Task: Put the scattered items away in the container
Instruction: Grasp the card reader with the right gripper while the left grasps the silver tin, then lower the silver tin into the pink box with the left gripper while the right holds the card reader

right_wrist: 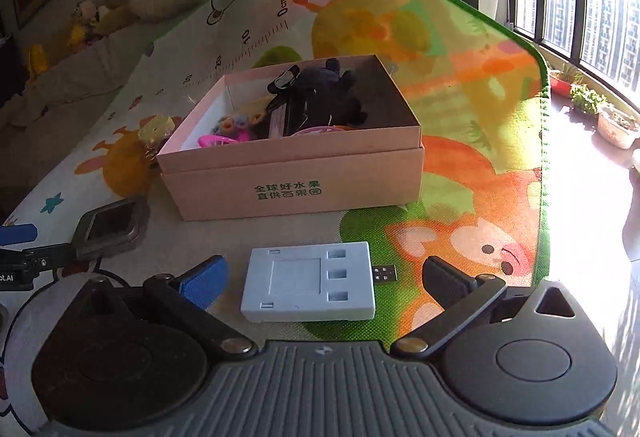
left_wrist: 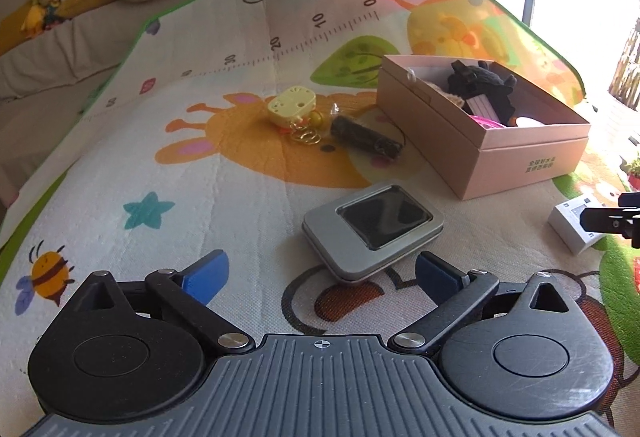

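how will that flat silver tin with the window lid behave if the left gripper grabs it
The silver tin looks rigid metal, so it likely won't flex between the open left gripper fingers. Its smooth sides may slip. Flat and low on the play mat, it should slide, not roll.

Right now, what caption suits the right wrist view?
Open right gripper straddles a pale blue plastic USB gadget before the partly filled pink cardboard box.

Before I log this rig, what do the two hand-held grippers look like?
Both look alike: the left hand-held gripper and right hand-held gripper have blue finger pads on black linkage arms with silver pivot pins, round black discs, and a ribbed grey body bearing a small crosshair mark.
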`<state>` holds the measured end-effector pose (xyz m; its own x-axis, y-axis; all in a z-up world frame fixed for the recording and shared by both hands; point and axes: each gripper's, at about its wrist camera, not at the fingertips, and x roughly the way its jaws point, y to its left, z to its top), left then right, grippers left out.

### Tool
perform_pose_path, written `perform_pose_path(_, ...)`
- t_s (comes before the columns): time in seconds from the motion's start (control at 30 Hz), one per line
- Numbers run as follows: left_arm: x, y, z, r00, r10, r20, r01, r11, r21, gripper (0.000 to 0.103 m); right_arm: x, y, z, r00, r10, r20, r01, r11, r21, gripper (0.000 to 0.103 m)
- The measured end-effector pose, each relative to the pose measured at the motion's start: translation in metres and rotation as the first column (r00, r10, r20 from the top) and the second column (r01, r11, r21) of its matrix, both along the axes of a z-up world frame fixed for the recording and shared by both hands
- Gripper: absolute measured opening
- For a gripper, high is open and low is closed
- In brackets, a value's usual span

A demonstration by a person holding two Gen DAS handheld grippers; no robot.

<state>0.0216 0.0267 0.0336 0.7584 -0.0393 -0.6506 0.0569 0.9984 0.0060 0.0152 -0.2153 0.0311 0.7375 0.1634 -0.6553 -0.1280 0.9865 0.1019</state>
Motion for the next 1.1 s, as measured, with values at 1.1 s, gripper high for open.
perform_pose_path(1.1, 0.036, -0.046, -0.013, 0.999, -0.011, -0.039, 0.012, 1.000, 0.025, 0.103, -0.015, 0.015, -0.015, 0.994, 0.107, -0.005, -0.107, 0.990, -0.087, 0.091)
